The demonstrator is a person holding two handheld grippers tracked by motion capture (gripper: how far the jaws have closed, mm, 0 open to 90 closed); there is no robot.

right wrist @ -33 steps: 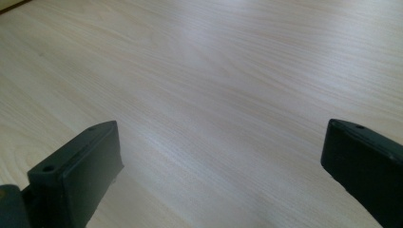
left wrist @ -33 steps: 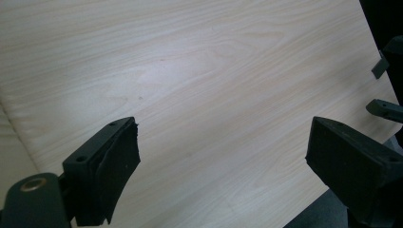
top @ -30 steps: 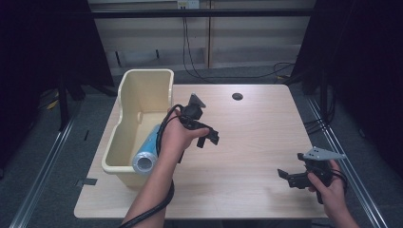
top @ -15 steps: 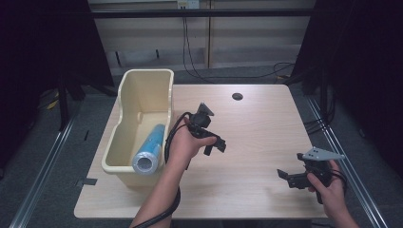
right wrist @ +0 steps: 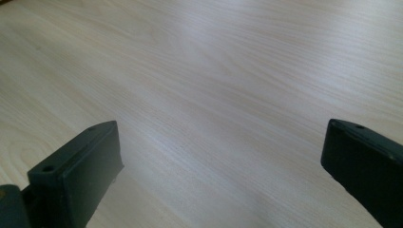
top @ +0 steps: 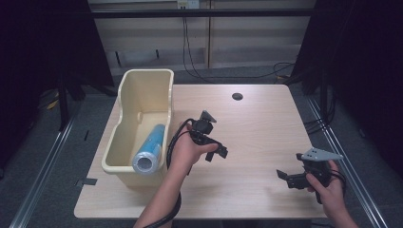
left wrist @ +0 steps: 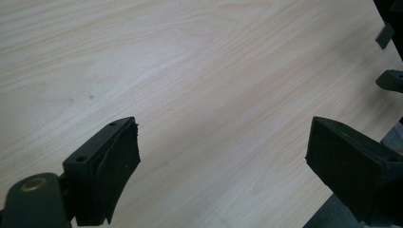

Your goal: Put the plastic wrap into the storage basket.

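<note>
- On my feed the cream tub [top: 124, 103] sits at the table's [top: 256, 128] left edge, with a blue roll [top: 149, 149] lying inside it.
- My left gripper [top: 219, 151] hangs just right of the tub, jaws spread wide over bare wood, nothing in them.
- Right gripper [top: 287, 176] sits well right of the tub, near the front corner, jaws also spread and empty.

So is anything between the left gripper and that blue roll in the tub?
Yes: the cream tub's right wall. The blue roll lies inside along it, while the left gripper, jaws open, sits outside over bare table. Nothing covers the tub from above.
</note>
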